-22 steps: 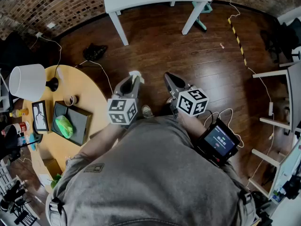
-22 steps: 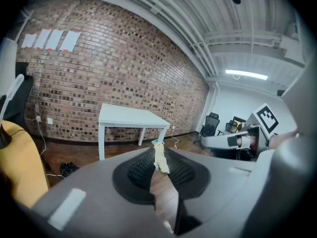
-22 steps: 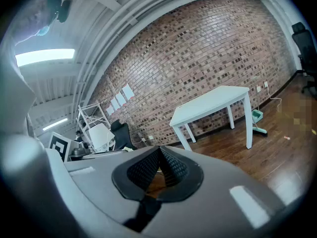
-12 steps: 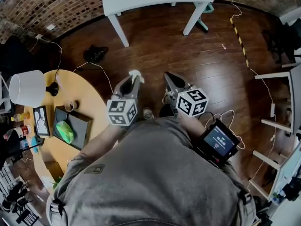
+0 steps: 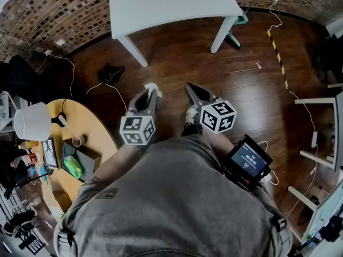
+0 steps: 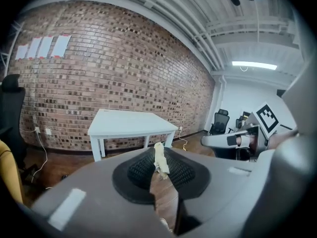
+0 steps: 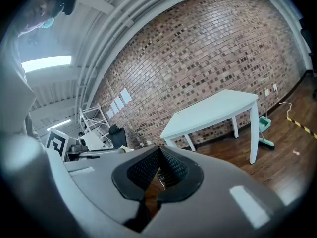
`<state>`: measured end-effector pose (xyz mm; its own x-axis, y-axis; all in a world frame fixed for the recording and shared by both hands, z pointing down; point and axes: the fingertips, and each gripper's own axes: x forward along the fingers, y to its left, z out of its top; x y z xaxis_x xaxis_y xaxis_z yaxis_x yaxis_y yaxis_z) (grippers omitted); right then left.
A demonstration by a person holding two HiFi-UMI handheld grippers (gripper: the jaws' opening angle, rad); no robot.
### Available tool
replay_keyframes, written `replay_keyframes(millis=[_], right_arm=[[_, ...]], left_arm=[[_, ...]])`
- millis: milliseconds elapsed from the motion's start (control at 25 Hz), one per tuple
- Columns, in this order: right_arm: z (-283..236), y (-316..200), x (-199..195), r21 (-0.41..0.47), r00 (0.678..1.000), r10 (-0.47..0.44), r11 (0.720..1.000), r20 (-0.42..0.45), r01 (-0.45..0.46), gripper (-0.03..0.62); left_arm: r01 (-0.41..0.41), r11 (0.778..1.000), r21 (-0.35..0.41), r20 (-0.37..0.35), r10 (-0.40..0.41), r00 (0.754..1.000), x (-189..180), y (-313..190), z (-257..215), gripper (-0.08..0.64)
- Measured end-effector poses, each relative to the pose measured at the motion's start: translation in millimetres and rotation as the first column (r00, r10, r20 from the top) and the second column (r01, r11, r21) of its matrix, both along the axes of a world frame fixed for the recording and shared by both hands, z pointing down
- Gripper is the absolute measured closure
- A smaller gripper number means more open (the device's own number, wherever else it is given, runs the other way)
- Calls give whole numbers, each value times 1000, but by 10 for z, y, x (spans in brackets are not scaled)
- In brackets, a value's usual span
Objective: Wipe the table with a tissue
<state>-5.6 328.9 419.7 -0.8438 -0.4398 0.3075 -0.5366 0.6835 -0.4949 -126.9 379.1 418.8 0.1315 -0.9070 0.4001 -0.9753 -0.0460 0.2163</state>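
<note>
- The left claw (image 6: 158, 168) is pinched tight on the tissue (image 6: 159, 157), a thin crumpled strip whose long axis runs upright out of the tips.
- The right claw (image 7: 159, 168) is closed, with nothing between its pads.
- The white tabletop (image 5: 171, 4) lies straight ahead of both claws, well apart across the floor; the tissue points toward it.
- Likely next: the left claw carries the tissue forward and down onto that tabletop.

A white lamp (image 5: 33, 121) stands on the round yellow table (image 5: 95, 128), a black bag (image 5: 110, 72) lies nearby.
</note>
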Motion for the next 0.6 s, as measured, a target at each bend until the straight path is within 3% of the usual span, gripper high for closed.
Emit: replay_keyframes(millis=[320,600], right_arm=[[39,-603,330,-26,999,25,999,26,-24,578],[114,-934,457,-41,999,20,999,46,-18,578]], left_arm=[[-21,999,-37,82,24,996,274,-620,-28,506],[-13,1000,-20,124,15,992,376,-1038,-80,508]])
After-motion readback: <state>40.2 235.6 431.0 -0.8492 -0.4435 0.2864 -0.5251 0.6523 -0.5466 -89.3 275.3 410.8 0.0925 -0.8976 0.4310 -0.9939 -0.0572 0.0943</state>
